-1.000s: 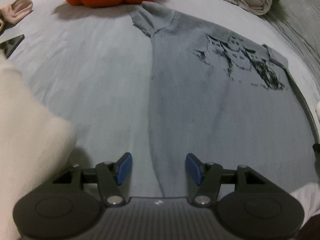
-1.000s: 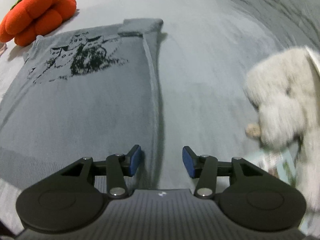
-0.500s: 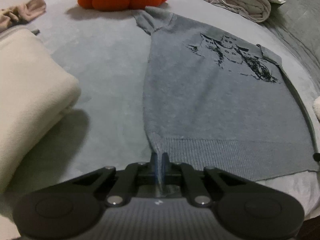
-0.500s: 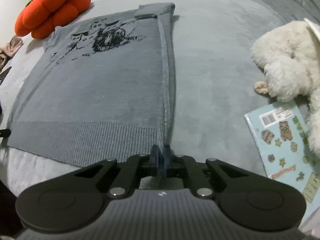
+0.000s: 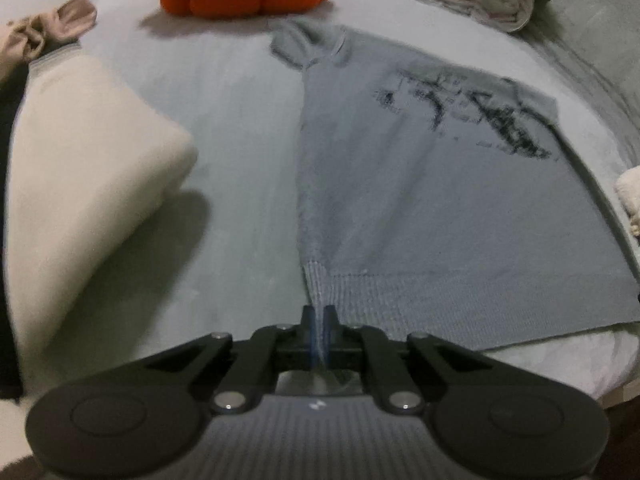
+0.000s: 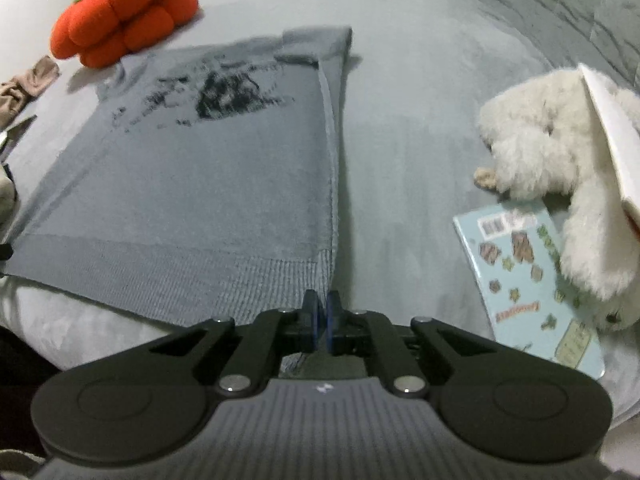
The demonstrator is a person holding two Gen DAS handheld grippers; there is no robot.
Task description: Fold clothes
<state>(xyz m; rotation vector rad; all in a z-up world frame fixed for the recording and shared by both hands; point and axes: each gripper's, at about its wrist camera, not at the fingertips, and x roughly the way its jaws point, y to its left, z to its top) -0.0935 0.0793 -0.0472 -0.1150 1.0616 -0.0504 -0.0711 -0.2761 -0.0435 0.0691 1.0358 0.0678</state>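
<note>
Both jaws went wide→clamped within last sec: left gripper (image 5: 319, 322) & right gripper (image 6: 321, 320) each pinch a hem corner of grey sweater (image 5: 432, 184), flat on bed (image 5: 240, 128) toward 12 o'clock, so fold prob. starts next.

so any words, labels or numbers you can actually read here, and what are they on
None can be read for certain.
Light blue booklet: a red title word near its lower edge, upside down and blurred, unreadable.
Same booklet: a barcode sticker near its top edge, digits too small to read.
Grey sweater: a dark print, a picture, no letters that can be made out.
Both gripper bodies: a small white mark, a logo, not a word.
</note>
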